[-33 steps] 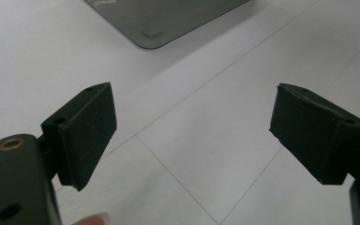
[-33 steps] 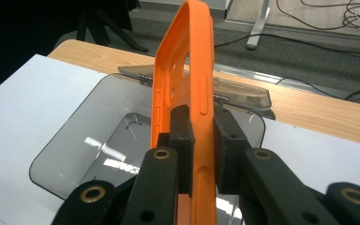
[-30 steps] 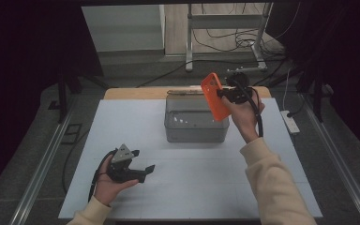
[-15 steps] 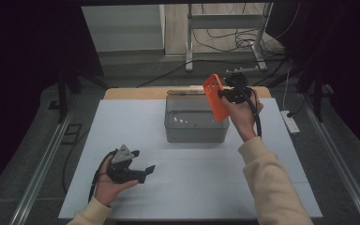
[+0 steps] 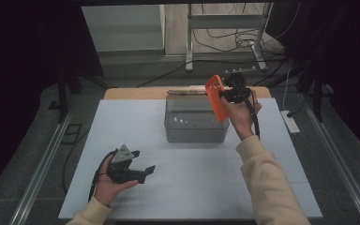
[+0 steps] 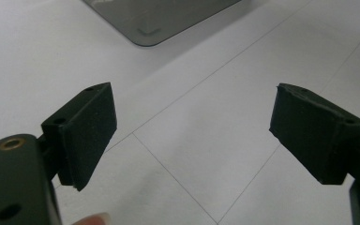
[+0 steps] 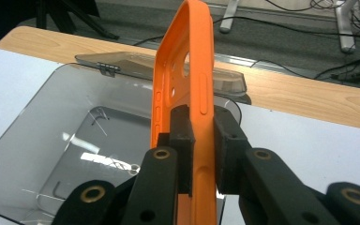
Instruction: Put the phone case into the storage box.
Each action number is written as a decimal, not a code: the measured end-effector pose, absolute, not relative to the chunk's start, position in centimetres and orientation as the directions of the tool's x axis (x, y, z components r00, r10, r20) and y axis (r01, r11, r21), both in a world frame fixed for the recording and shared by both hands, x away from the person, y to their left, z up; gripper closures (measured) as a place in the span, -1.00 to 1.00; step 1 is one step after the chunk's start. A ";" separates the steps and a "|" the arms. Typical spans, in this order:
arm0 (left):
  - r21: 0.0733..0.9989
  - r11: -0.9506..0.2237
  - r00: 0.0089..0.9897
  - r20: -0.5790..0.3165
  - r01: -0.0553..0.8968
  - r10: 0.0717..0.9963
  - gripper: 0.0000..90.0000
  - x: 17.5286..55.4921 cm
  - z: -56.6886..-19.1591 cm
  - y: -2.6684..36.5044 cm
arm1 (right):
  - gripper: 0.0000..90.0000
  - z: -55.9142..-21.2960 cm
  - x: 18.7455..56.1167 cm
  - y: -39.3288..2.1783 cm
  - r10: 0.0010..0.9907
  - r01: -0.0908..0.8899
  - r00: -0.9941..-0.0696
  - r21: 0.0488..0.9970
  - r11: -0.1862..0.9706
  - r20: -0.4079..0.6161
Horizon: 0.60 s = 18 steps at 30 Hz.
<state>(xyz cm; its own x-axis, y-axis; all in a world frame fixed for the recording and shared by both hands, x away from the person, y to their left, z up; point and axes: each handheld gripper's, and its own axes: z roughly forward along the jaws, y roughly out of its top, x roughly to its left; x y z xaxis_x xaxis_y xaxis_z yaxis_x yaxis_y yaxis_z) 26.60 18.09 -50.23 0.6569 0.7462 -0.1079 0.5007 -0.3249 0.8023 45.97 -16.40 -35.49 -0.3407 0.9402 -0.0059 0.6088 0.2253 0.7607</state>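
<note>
Orange phone case (image 7: pixel 187 70), a smooth, thin shell with rounded corners and round camera cut-outs, is pinched edge-on between the matte black pads of the right gripper (image 7: pixel 201 145). Its long axis rises steeply, the upper end tilted away. It hangs above the right rim of the clear grey plastic box (image 5: pixel 194 124), a rounded-corner rectangular bin whose hinged lid lies open behind. Well in front of the box, left gripper (image 6: pixel 192 136) rests with jaws spread over the white gridded table (image 5: pixel 122 117).

My wooden table (image 5: pixel 136 93) carries a white lined mat (image 5: pixel 122 122) — on it sits one clear grey plastic box (image 5: pixel 194 125), lid open.
</note>
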 end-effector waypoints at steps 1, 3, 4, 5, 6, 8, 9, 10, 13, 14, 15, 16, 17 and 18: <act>0.801 -0.326 0.657 -0.107 0.502 0.746 -0.67 26.6 -50.2 18.1 | 0.78 -35.5 46.0 -16.4 0.941 0.609 -0.339 0.759 0.228 -0.011; 0.800 -0.326 0.656 -0.107 0.503 0.747 -0.67 26.6 -50.3 18.1 | 0.78 -35.6 46.1 -16.5 0.943 0.612 -0.332 0.758 0.227 -0.015; 0.800 -0.328 0.656 -0.106 0.503 0.747 -0.67 26.6 -50.3 18.1 | 0.78 -35.7 46.2 -16.5 0.945 0.615 -0.326 0.755 0.227 -0.018; 0.800 -0.326 0.656 -0.108 0.503 0.747 -0.67 26.7 -50.3 18.1 | 0.78 -35.7 46.3 -16.5 0.947 0.618 -0.321 0.753 0.226 -0.021; 0.800 -0.326 0.655 -0.108 0.504 0.748 -0.67 26.7 -50.3 18.1 | 0.78 -35.8 46.3 -16.5 0.948 0.621 -0.317 0.751 0.223 -0.020; 0.799 -0.327 0.656 -0.109 0.504 0.747 -0.67 26.7 -50.3 18.1 | 0.78 -36.0 46.4 -16.4 0.951 0.627 -0.308 0.746 0.225 -0.028; 0.800 -0.325 0.655 -0.109 0.504 0.747 -0.67 26.7 -50.3 18.1 | 0.78 -36.1 46.5 -16.4 0.952 0.629 -0.306 0.744 0.225 -0.029; 0.801 -0.324 0.656 -0.111 0.504 0.747 -0.67 26.7 -50.3 18.1 | 0.78 -36.1 46.5 -16.4 0.953 0.629 -0.302 0.743 0.227 -0.034; 0.801 -0.326 0.659 -0.111 0.503 0.744 -0.67 26.8 -50.4 18.2 | 0.78 -36.3 46.5 -16.2 0.956 0.633 -0.291 0.743 0.218 -0.032; 0.800 -0.329 0.660 -0.109 0.502 0.744 -0.67 26.8 -50.4 18.2 | 0.78 -36.4 46.5 -16.2 0.957 0.635 -0.289 0.740 0.222 -0.039; 0.799 -0.332 0.660 -0.104 0.501 0.744 -0.67 26.8 -50.4 18.2 | 0.78 -36.4 46.5 -16.1 0.957 0.636 -0.288 0.739 0.222 -0.040; 0.798 -0.334 0.659 -0.102 0.501 0.745 -0.67 26.7 -50.4 18.2 | 0.78 -36.5 46.5 -16.0 0.957 0.637 -0.286 0.739 0.220 -0.039; 0.798 -0.334 0.661 -0.103 0.501 0.744 -0.67 26.7 -50.4 18.2 | 0.78 -36.5 46.5 -16.0 0.957 0.638 -0.286 0.737 0.222 -0.041; 0.798 -0.334 0.662 -0.106 0.502 0.742 -0.67 26.7 -50.4 18.2 | 0.78 -36.5 46.4 -15.9 0.958 0.639 -0.284 0.736 0.223 -0.044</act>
<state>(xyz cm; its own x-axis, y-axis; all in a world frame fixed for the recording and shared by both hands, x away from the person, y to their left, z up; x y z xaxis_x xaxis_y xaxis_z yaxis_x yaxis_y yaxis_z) 26.69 18.16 -50.45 0.6622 0.7418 -0.1060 0.5017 -0.3339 0.7980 46.44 -15.89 -36.54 -0.2845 0.9577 -0.0438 0.6392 0.2235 0.7358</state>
